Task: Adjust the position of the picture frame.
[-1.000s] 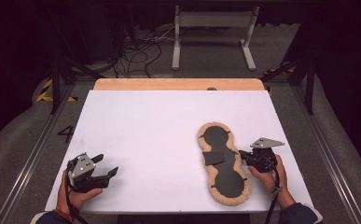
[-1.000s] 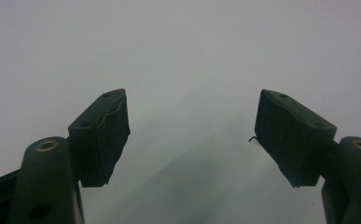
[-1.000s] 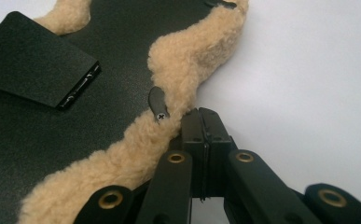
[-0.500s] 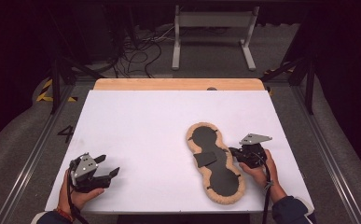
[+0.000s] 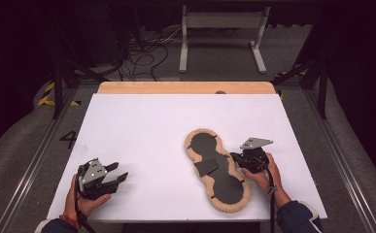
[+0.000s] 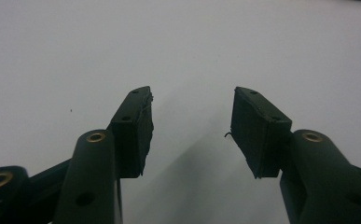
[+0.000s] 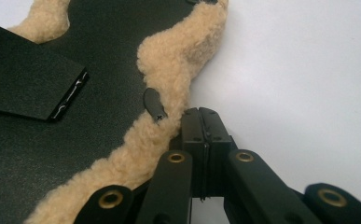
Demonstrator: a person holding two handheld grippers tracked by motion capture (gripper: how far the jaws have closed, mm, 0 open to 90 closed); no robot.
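The fleece-edged black pad (image 5: 217, 167) is being nudged leftward by the pressed-together right gripper (image 7: 199, 112) at its fleece rim, while the left gripper (image 6: 192, 126), spread and empty with jaws just closing partway, is kept near left; further pushing seems called for.

This is looking like a lab or test room set up for recording. A white desk (image 5: 142, 136) with a wooden strip along its far edge is sitting between metal rails (image 5: 27, 170), loose cables (image 5: 146, 48) are lying on the grey floor beyond it, and darkness is surrounding a metal stand (image 5: 222, 29).
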